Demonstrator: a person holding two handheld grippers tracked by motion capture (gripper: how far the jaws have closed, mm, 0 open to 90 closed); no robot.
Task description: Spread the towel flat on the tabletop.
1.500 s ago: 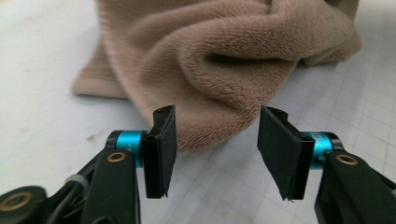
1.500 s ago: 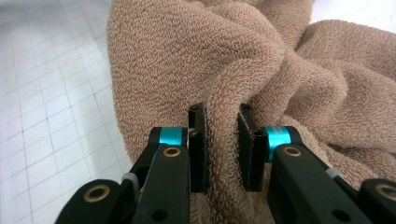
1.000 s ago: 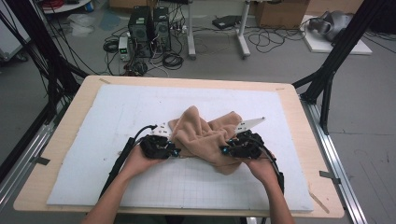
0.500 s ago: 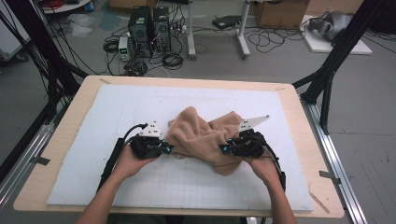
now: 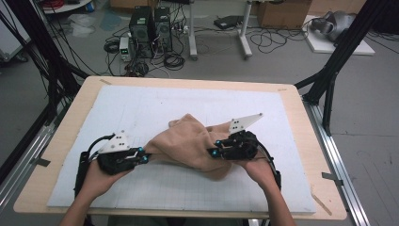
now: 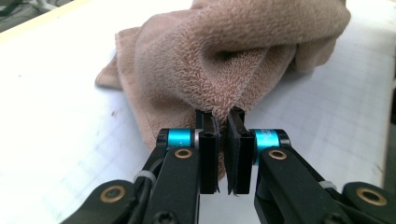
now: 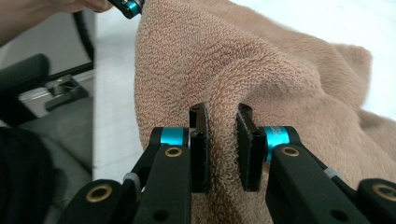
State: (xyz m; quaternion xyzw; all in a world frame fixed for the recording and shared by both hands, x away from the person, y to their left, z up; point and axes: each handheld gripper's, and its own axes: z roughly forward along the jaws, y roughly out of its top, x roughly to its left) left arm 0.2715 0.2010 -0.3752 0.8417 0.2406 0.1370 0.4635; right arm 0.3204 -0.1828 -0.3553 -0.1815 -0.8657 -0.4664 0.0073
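Tan towel [image 5: 190, 146] pinched by left claw [image 5: 143, 157] and right claw [image 5: 215, 151].

The towel [image 5: 193, 146] lies bunched on the mat [image 5: 141, 108] covering the worktop [image 5: 66, 122], between the left claw [image 5: 143, 157] and the right claw [image 5: 212, 151].

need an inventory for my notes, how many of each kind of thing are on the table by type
brown towel: 1
handheld grippers: 2, left gripper and right gripper, both clamped on the towel
white mat: 1
total: 4
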